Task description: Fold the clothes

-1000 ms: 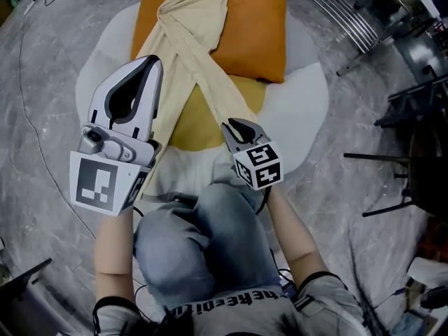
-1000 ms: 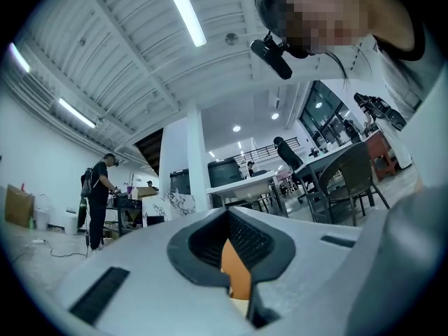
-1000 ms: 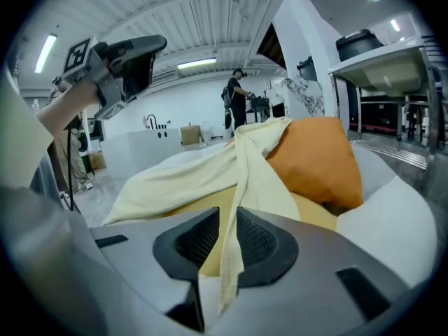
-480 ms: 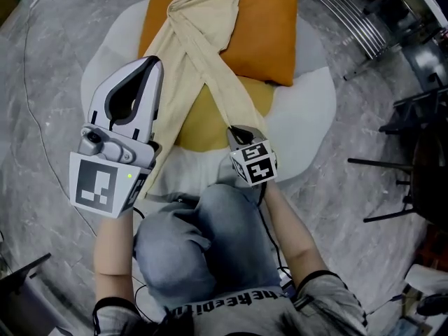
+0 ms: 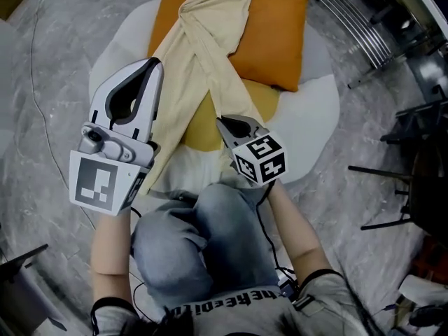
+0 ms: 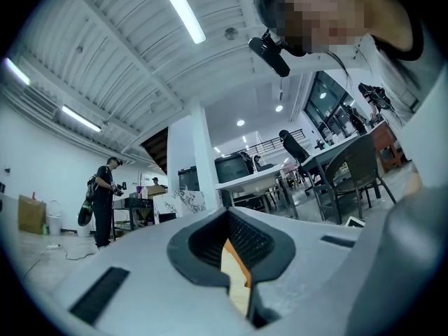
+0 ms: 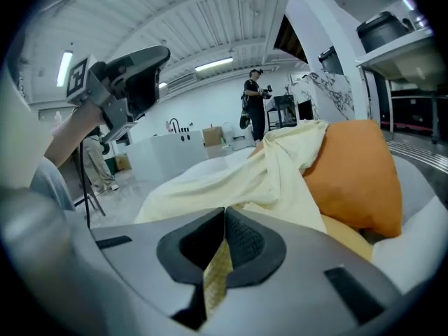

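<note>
A long cream garment (image 5: 210, 40) lies with its two strips crossed over an orange cushion (image 5: 273, 33) on a white round pad (image 5: 308, 110). My right gripper (image 5: 222, 122) is shut on the near end of the right strip; woven cream cloth (image 7: 217, 271) shows pinched between its jaws (image 7: 222, 219), and the garment (image 7: 238, 180) runs away towards the cushion (image 7: 350, 173). My left gripper (image 5: 151, 63) is raised over the left strip, jaws together. Only a thin cream and orange sliver shows in its slit (image 6: 227, 219); no cloth hangs from it that I can see.
The person's grey-clad knee (image 5: 203, 236) fills the near middle. A metal rack (image 5: 350, 12) lies at the top right, dark chair legs (image 5: 399, 159) at the right. A thin cable (image 5: 35, 96) runs over the grey floor at the left. Another person (image 7: 253, 103) stands far off.
The right gripper dropped onto the strip's end, closed on it, and has come up towards the camera with it. The left gripper has hardly moved.
</note>
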A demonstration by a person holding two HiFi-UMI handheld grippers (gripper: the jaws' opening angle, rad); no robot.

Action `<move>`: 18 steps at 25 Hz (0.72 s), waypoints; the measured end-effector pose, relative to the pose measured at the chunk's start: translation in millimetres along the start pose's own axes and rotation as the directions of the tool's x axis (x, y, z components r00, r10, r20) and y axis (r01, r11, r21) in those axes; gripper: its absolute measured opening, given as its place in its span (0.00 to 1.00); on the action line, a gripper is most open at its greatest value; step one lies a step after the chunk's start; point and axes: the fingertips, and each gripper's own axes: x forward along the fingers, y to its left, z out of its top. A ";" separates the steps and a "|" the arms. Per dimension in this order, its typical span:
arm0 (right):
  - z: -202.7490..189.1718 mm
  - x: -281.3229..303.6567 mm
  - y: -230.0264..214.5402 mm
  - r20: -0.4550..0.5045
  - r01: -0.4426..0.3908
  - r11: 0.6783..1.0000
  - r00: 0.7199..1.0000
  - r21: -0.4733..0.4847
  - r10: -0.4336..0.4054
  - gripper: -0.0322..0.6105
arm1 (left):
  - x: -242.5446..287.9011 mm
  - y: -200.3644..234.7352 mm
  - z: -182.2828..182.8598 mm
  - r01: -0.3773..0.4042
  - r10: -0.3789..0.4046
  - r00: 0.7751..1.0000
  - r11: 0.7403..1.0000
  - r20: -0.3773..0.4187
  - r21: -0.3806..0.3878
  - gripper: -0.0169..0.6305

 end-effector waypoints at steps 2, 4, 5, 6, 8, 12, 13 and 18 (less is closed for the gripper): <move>9.4 3.0 0.1 0.010 -0.007 1.000 1.000 -0.010 0.007 0.06 | 0.3 2.1 3.2 -0.018 0.018 1.000 1.000 -0.006 0.004 0.03; 16.0 6.9 0.8 0.016 -0.013 1.000 1.000 -0.015 0.013 0.06 | -0.8 5.5 5.8 -0.042 0.042 0.999 0.999 -0.013 0.008 0.03; 19.1 8.3 2.6 0.020 -0.019 1.000 1.000 -0.016 0.019 0.06 | -2.4 7.1 7.0 -0.053 0.054 0.998 0.999 -0.015 0.012 0.03; 22.7 9.2 5.9 0.025 -0.028 0.999 0.999 -0.019 0.028 0.06 | -5.2 8.5 8.9 -0.063 0.064 0.998 0.998 -0.014 0.016 0.03; 32.6 10.5 18.5 0.038 -0.048 0.998 0.998 -0.033 0.049 0.06 | -16.2 9.9 18.4 -0.073 0.073 0.997 0.997 0.005 0.024 0.03; 59.4 15.4 57.8 0.080 -0.095 0.993 0.992 -0.067 0.101 0.06 | -48.8 16.3 39.2 -0.072 0.072 0.997 0.994 0.004 0.080 0.03; 65.9 18.1 66.5 0.088 -0.107 0.991 0.990 -0.076 0.113 0.06 | -55.0 21.4 39.8 -0.079 0.082 0.997 0.992 -0.018 0.097 0.03; 90.5 38.6 102.2 0.094 -0.155 0.979 0.981 -0.134 0.169 0.06 | -71.2 44.1 43.2 -0.075 0.078 0.997 0.988 -0.013 0.133 0.03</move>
